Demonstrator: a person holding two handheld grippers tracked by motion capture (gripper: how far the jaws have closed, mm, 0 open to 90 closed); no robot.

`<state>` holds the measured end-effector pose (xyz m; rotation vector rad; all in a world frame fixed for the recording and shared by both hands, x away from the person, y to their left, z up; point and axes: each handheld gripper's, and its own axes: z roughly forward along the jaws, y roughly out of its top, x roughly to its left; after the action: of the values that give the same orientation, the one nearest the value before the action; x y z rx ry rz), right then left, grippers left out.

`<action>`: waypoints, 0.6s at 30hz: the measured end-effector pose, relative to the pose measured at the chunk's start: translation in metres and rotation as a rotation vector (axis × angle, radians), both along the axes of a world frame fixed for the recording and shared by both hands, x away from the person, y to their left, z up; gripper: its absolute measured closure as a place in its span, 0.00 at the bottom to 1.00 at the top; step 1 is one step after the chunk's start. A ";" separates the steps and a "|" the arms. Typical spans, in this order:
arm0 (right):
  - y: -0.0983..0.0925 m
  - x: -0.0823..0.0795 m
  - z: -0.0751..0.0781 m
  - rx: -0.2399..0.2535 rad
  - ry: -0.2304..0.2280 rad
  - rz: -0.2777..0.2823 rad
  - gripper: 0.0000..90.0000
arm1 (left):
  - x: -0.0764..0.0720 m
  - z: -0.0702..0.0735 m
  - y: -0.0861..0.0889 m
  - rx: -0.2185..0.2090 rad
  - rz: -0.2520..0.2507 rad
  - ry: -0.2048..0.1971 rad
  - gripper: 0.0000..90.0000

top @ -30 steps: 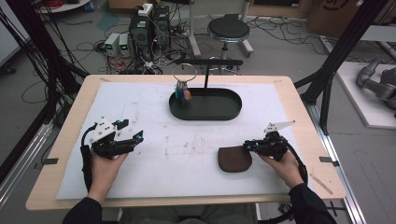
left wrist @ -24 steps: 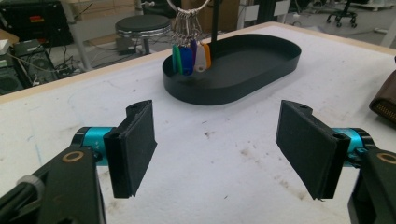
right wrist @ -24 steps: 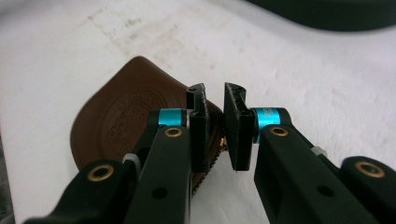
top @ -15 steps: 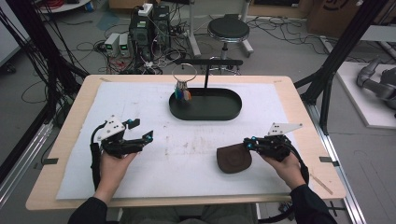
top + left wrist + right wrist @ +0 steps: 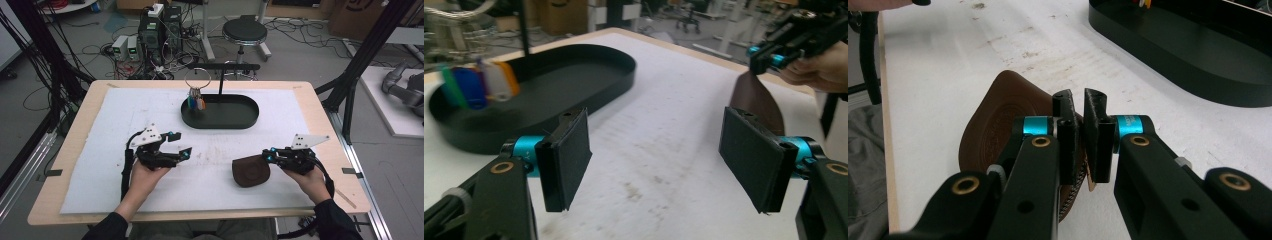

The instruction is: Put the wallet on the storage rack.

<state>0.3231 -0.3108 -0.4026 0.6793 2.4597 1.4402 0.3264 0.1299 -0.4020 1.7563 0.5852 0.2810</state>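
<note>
A brown leather pouch (image 5: 249, 173) lies on the white mat at the front right. My right gripper (image 5: 268, 156) is shut on the pouch's right edge. In the right gripper view the pads (image 5: 1064, 107) pinch the rim of the pouch (image 5: 998, 115). In the left gripper view the pouch (image 5: 754, 97) hangs tilted under the right gripper (image 5: 758, 64), one side raised. My left gripper (image 5: 180, 145) is held above the mat left of centre. Its jaws stand wide open with nothing between them, as the left gripper (image 5: 654, 160) view shows.
A black oval tray (image 5: 220, 123) sits at the back centre with a post and crossbar (image 5: 220, 80). A key ring (image 5: 195, 80) with coloured tags (image 5: 196, 103) hangs from it over the tray's left end. The white mat (image 5: 125, 115) covers most of the wooden table.
My left gripper has moved to the right, toward the middle of the mat. The right gripper has stayed at the pouch's edge and risen slightly.
</note>
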 end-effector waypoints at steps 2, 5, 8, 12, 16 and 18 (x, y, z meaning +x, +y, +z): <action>-0.001 -0.001 0.000 0.001 -0.005 0.008 0.95 | 0.001 -0.001 -0.013 0.003 -0.043 0.008 0.32; -0.001 -0.002 0.001 -0.003 -0.014 0.014 0.95 | 0.003 -0.004 -0.026 0.009 -0.081 0.021 0.32; -0.002 -0.002 0.001 -0.007 -0.021 0.018 0.95 | 0.004 -0.006 -0.040 0.021 -0.111 0.030 0.32; -0.003 -0.003 0.001 -0.006 -0.027 0.032 0.95 | 0.006 -0.009 -0.057 0.023 -0.165 0.047 0.32; -0.004 -0.004 0.002 -0.006 -0.036 0.040 0.95 | 0.009 -0.016 -0.075 0.025 -0.212 0.087 0.32; -0.004 -0.004 0.002 -0.007 -0.037 0.042 0.95 | 0.011 -0.019 -0.081 0.024 -0.220 0.105 0.32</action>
<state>0.3193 -0.3147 -0.4011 0.5974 2.4634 1.4457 0.3369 0.0493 -0.4206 1.8486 0.4598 0.0424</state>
